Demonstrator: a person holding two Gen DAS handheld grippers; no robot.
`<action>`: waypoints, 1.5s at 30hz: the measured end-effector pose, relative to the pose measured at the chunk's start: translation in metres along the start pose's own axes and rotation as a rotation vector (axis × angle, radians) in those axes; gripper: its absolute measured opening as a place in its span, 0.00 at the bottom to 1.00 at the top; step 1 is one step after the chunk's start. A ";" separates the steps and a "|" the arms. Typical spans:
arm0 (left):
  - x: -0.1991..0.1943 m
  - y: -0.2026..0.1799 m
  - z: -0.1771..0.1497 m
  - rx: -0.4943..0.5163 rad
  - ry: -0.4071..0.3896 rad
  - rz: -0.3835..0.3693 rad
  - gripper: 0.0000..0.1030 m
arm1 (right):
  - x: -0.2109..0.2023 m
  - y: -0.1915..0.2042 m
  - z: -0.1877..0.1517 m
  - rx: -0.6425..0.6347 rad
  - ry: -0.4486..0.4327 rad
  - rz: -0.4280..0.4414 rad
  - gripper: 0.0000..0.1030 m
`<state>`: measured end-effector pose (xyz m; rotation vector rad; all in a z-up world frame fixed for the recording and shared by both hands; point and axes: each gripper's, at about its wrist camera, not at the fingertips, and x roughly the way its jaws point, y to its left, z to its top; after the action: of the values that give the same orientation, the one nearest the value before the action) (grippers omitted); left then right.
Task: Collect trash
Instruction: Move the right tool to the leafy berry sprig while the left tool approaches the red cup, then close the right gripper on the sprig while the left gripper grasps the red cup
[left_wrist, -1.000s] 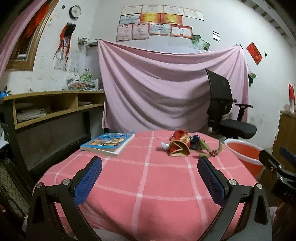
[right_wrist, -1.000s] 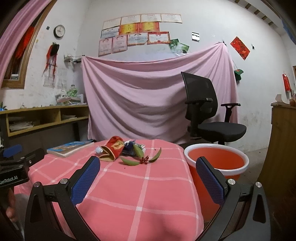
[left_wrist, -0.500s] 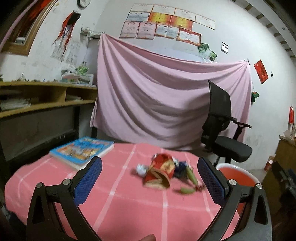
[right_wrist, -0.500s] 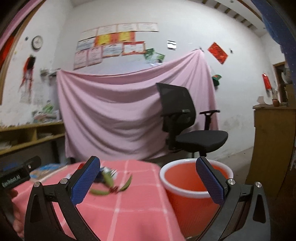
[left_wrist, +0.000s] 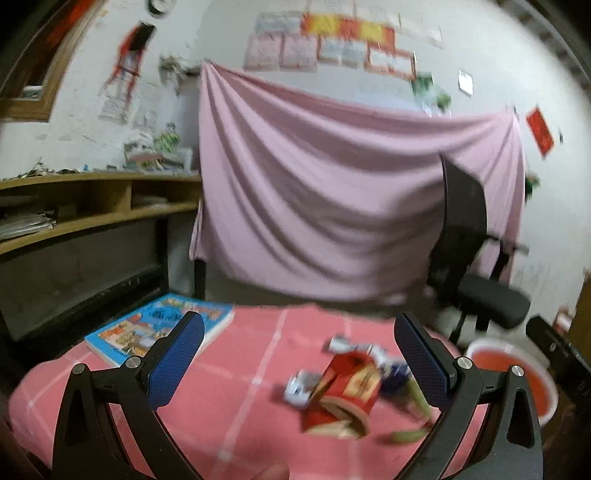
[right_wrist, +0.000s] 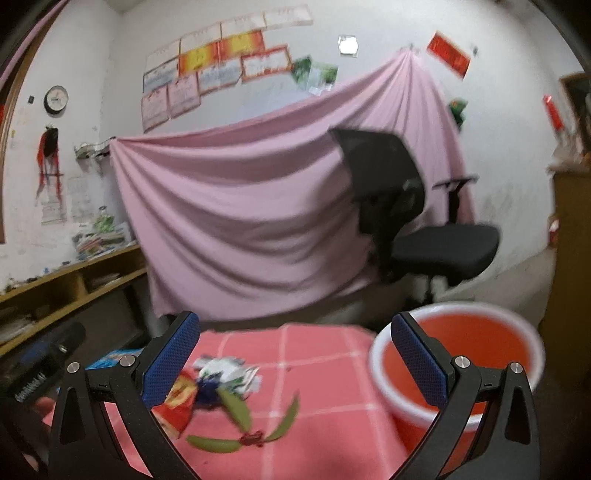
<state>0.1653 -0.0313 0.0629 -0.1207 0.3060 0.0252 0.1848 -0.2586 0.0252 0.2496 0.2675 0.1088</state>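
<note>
While both views blur with motion, we call it as it lies.

Left tongs: our left gripper (left_wrist: 295, 350) hangs spread wide above the pink checked tablecloth (left_wrist: 236, 387), nothing between its blue pads (left_wrist: 173, 363).

Right tongs: our right gripper (right_wrist: 295, 350) is just as wide apart and just as empty, with the leaves low between its fingers and the bucket showing past its right finger.

Trash pile: we see a red snack packet (left_wrist: 343, 395) lying crumpled on the cloth, touching white wrappers (left_wrist: 301, 386) and a dark blue scrap (right_wrist: 207, 391), all bunched together.

Leaves: green leaves with red berries (right_wrist: 240, 432) sit at the near edge of the pile, closest to our right side.

Bucket: the orange bucket (right_wrist: 458, 354) stands off the table's right edge, just beside it; what shows of its inside looks bare, though the bottom is hidden from us.

Bystander: a blue book (left_wrist: 159, 332) lies well apart on the left; we judge it no trash.

Progress: by our reckoning nothing is collected yet; every piece sits on the table.

Left to do: each wrapper, the packet and the leaves all need a pinch and a carry over to the bucket.

Watch out: thin wrappers lie flat on soft cloth, so we could snag fabric along with them.
</note>
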 end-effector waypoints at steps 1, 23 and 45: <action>0.007 0.000 -0.005 0.015 0.030 -0.001 0.98 | 0.005 -0.001 -0.007 -0.007 0.022 0.023 1.00; 0.079 0.011 -0.046 -0.141 0.477 -0.204 0.62 | 0.058 0.008 -0.037 -0.096 0.412 0.076 0.44; 0.094 0.010 -0.043 -0.149 0.576 -0.305 0.46 | 0.076 0.016 -0.059 -0.113 0.622 0.138 0.45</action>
<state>0.2414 -0.0266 -0.0076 -0.3231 0.8589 -0.2945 0.2408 -0.2194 -0.0448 0.1149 0.8601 0.3382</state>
